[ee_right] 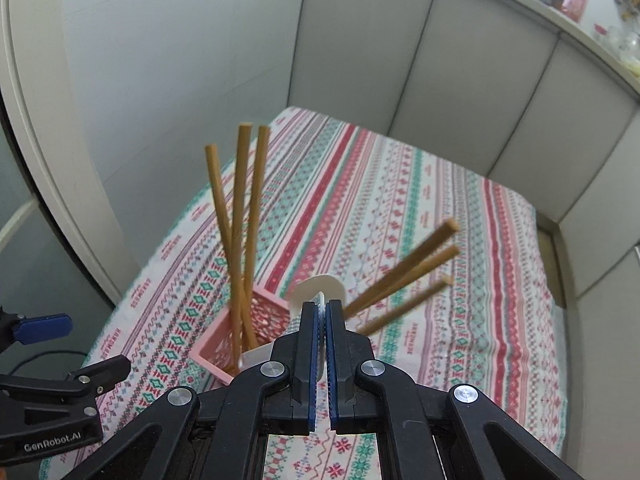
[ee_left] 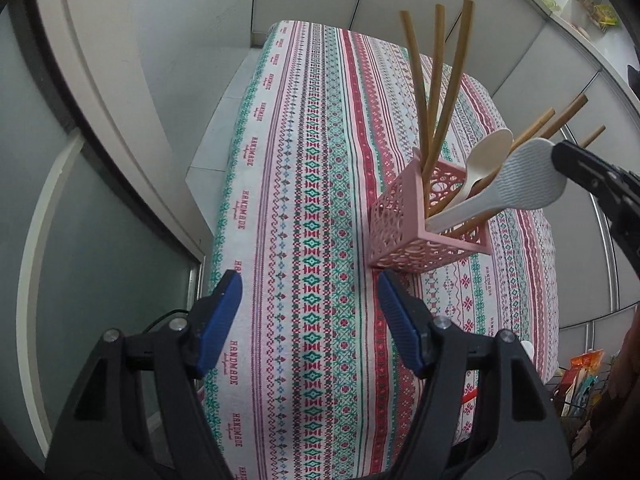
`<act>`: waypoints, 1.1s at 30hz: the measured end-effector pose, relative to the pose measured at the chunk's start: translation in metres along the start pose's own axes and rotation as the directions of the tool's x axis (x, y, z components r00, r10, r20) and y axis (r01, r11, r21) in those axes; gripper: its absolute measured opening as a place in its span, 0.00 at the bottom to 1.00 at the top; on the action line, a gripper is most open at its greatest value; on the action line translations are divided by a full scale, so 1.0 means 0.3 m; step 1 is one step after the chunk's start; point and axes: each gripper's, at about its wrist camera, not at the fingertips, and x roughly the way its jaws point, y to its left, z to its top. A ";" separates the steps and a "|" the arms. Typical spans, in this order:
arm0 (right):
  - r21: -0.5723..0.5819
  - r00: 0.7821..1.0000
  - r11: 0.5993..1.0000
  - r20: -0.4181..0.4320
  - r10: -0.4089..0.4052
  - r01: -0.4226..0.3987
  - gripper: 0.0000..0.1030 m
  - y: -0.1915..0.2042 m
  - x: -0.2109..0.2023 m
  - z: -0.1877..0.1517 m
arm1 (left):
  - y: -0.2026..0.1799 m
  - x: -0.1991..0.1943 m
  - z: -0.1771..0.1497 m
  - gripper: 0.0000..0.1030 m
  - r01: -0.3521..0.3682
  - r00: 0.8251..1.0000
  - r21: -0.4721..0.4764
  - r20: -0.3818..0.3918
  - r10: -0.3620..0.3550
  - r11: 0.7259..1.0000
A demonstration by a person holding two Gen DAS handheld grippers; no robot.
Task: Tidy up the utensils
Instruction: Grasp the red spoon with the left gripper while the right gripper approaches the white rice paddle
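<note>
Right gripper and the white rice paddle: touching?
Touching. The right wrist view shows the right gripper shut on the white rice paddle, its edge pinched between the blue pads.
</note>
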 end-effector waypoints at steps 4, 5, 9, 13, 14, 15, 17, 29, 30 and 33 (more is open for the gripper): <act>-0.019 0.999 0.999 -0.017 0.045 -0.045 0.03 0.033 0.049 0.005 | -0.005 0.008 0.001 0.68 -0.006 1.000 0.011 -0.011 0.006 1.000; -0.030 0.998 0.998 -0.008 0.058 -0.058 0.03 0.041 0.047 0.000 | -0.006 0.010 0.001 0.68 -0.008 1.000 0.013 -0.013 0.008 1.000; -0.041 0.996 0.995 0.027 0.089 -0.088 0.04 0.059 0.000 0.001 | -0.011 0.007 -0.002 0.68 -0.011 1.000 0.024 -0.013 0.012 1.000; 0.015 0.991 0.992 0.049 0.126 -0.126 0.06 0.022 -0.059 -0.003 | -0.025 -0.001 -0.006 0.69 -0.007 1.000 0.043 -0.006 0.007 0.999; 0.029 0.990 0.991 0.050 0.130 -0.131 0.07 0.004 -0.075 -0.008 | -0.029 -0.002 -0.008 0.69 -0.005 1.000 0.048 -0.006 0.005 0.999; 0.040 0.990 0.990 0.051 0.135 -0.137 0.08 -0.013 -0.090 -0.015 | -0.035 -0.002 -0.011 0.70 -0.001 1.000 0.056 -0.007 0.002 0.998; 0.062 0.988 0.986 0.049 0.149 -0.152 0.13 -0.045 -0.122 -0.036 | -0.046 -0.001 -0.018 0.72 0.003 1.000 0.071 -0.009 -0.002 0.997; 0.193 0.979 0.969 -0.103 0.176 -0.154 0.41 -0.246 -0.163 -0.257 | -0.171 0.019 -0.095 0.75 0.056 0.997 0.186 -0.061 -0.046 0.981; 0.206 0.977 0.968 -0.130 0.170 -0.141 0.42 -0.267 -0.152 -0.285 | -0.189 0.024 -0.105 0.75 0.064 0.996 0.201 -0.070 -0.051 0.977; 0.224 0.972 0.969 -0.185 0.147 -0.104 0.49 -0.312 -0.135 -0.350 | -0.239 0.043 -0.129 0.75 0.080 0.993 0.246 -0.100 -0.057 0.966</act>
